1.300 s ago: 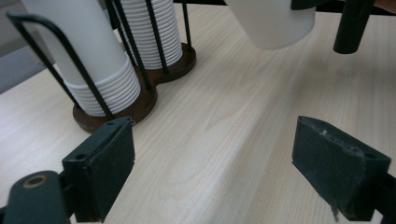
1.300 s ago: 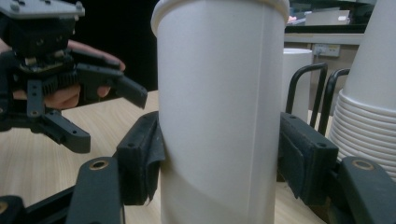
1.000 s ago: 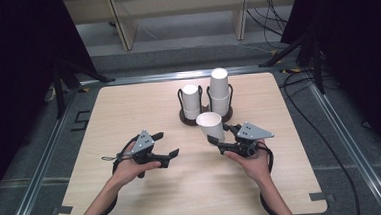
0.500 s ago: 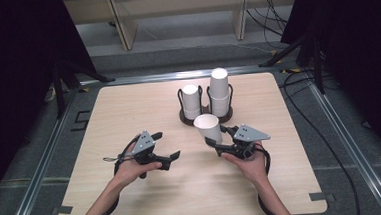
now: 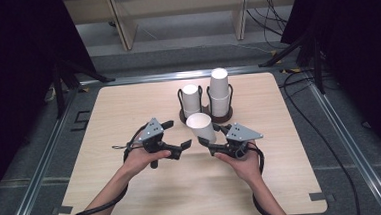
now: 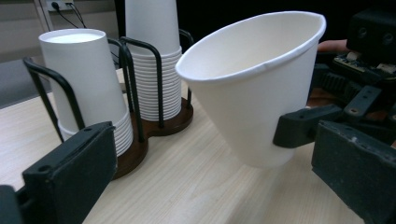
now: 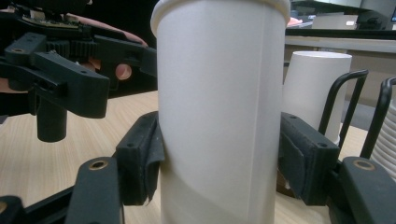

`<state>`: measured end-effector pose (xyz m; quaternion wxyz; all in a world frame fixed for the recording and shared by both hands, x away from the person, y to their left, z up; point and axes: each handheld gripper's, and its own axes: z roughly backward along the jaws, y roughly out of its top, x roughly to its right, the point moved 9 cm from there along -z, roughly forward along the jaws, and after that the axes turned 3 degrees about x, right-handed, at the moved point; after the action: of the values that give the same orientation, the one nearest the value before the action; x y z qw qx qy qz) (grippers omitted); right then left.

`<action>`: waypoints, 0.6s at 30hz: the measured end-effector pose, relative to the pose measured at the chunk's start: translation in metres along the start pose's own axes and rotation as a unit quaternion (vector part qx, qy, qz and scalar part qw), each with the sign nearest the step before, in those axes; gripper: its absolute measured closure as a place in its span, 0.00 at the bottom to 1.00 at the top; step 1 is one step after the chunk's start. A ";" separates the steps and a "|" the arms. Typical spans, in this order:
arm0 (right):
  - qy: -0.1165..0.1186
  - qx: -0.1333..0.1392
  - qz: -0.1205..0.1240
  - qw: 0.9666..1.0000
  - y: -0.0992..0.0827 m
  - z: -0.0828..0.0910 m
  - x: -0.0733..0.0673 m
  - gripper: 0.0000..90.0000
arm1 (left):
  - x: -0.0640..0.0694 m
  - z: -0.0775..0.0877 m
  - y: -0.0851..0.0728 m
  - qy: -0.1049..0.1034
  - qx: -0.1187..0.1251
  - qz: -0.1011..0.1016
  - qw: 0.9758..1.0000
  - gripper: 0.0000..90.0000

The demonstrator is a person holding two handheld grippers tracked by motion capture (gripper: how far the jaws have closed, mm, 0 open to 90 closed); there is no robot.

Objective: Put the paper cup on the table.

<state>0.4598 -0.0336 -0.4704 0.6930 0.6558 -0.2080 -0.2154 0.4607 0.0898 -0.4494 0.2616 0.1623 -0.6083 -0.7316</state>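
Gripping the paper cup (image 5: 201, 128) mouth-up above the table (image 5: 128, 101), just near of the cup holder (image 5: 206, 117), the right gripper (image 5: 214, 147) holds it alone; the left gripper (image 5: 179, 138), jaws just spread wide and empty, has drawn back left, so the handover looks complete.

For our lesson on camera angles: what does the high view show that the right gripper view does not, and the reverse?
High view: the whole table, both forearms, and the open left hand-held gripper beside the paper cup.
Right gripper view: the right hand-held gripper with its pads pressing the cup's sides.
Both: the cup and the stacked cups in the black holder.
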 end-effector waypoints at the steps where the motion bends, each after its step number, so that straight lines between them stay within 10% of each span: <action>1: 0.009 -0.011 -0.018 1.000 -0.002 0.000 -0.004 0.40 | 0.001 -0.002 0.001 -0.002 0.000 0.000 1.000 0.00; 18: 0.002 0.000 0.001 1.000 -0.002 -0.007 -0.003 0.40 | 0.007 -0.024 0.016 -0.016 0.003 0.026 1.000 0.00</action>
<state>0.4613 -0.0263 -0.4729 0.6937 0.6560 -0.2074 -0.2130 0.4715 0.0642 -0.4384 0.2704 0.1354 -0.6188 -0.7250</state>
